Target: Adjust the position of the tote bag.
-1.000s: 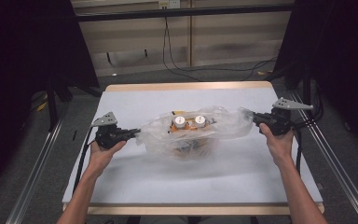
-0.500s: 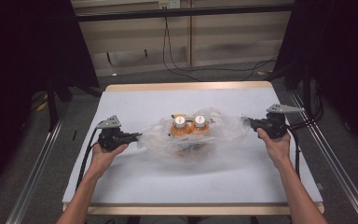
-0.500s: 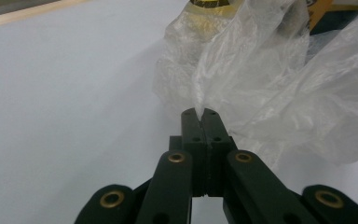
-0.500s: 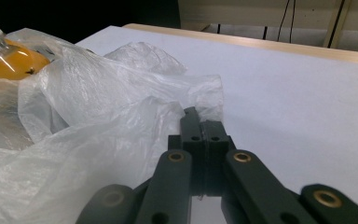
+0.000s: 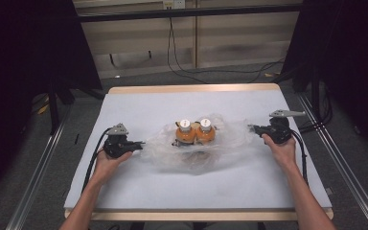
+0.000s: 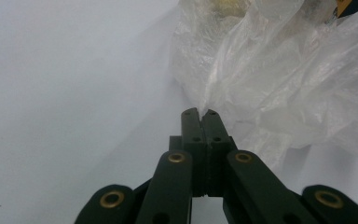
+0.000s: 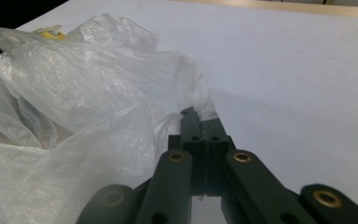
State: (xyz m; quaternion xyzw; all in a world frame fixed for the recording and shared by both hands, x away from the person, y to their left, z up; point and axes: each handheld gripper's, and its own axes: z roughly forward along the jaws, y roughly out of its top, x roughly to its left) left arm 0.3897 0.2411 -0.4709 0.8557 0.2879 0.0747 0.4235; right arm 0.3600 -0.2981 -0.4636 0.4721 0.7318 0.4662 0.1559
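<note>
**Bag pinched at both ends, mid-counter**

Nearest the counter's front edge, the person's forearms reached in from below. The left gripper sat toward the left edge, its fingers pressed together on a corner of the clear plastic bag. The right gripper, toward the right edge, had its fingers likewise closed on the bag's opposite end. The bag lay crumpled between them at the counter's middle, with two orange bottles with white caps side by side in it. Beyond the far edge, cables hung down.
</note>
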